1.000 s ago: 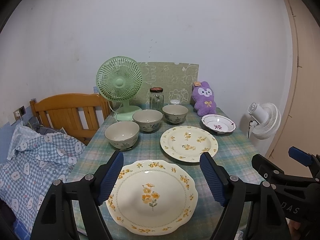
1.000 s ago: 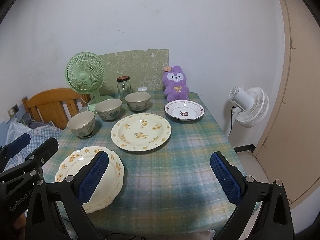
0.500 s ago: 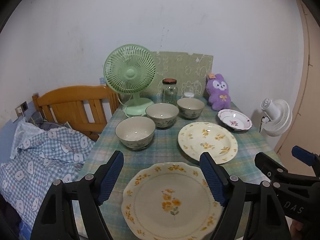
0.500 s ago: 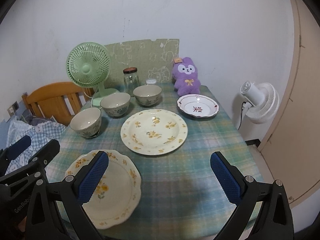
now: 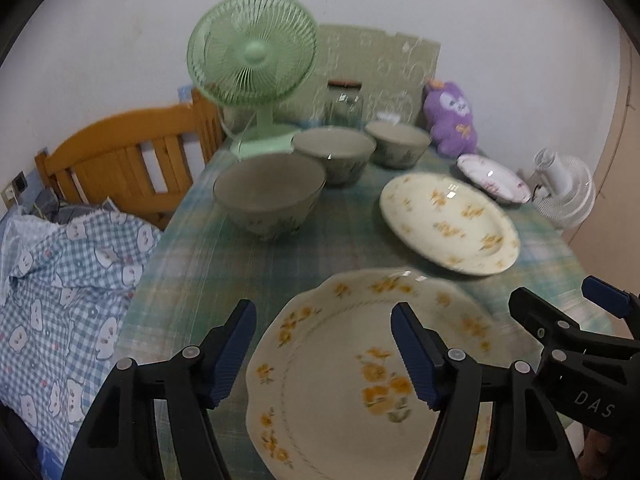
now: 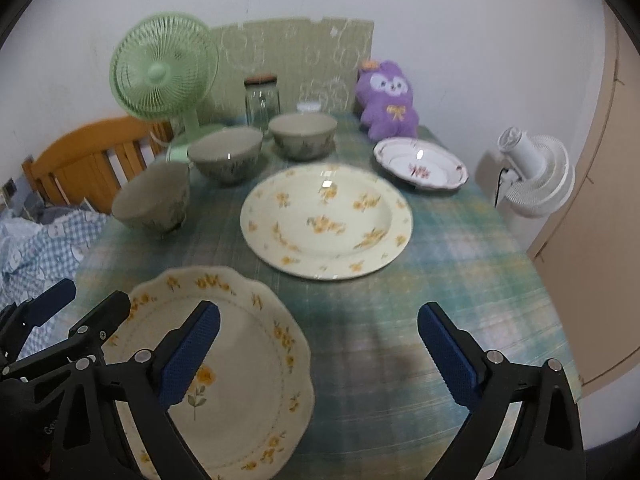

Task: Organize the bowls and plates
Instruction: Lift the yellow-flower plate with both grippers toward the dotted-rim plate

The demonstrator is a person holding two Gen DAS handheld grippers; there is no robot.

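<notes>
Left hand-held gripper (image 5: pixel 324 342), jaws apart and empty, hovers directly over the scalloped plate (image 5: pixel 372 376) at the table's (image 6: pixel 400 320) near left edge; right hand-held gripper (image 6: pixel 320 354), likewise apart, hangs just right.

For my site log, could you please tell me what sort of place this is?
Probably a lived-in home room: a table under a green plaid tablecloth, a wooden bed frame with blue checked bedding, and a purple plush rabbit.

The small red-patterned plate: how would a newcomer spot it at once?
On the plaid-clothed table, look to the far right corner by the purple plush rabbit. The small plate lies just before it; it alone is white with red flowers, while the other plates are cream with yellow.
</notes>
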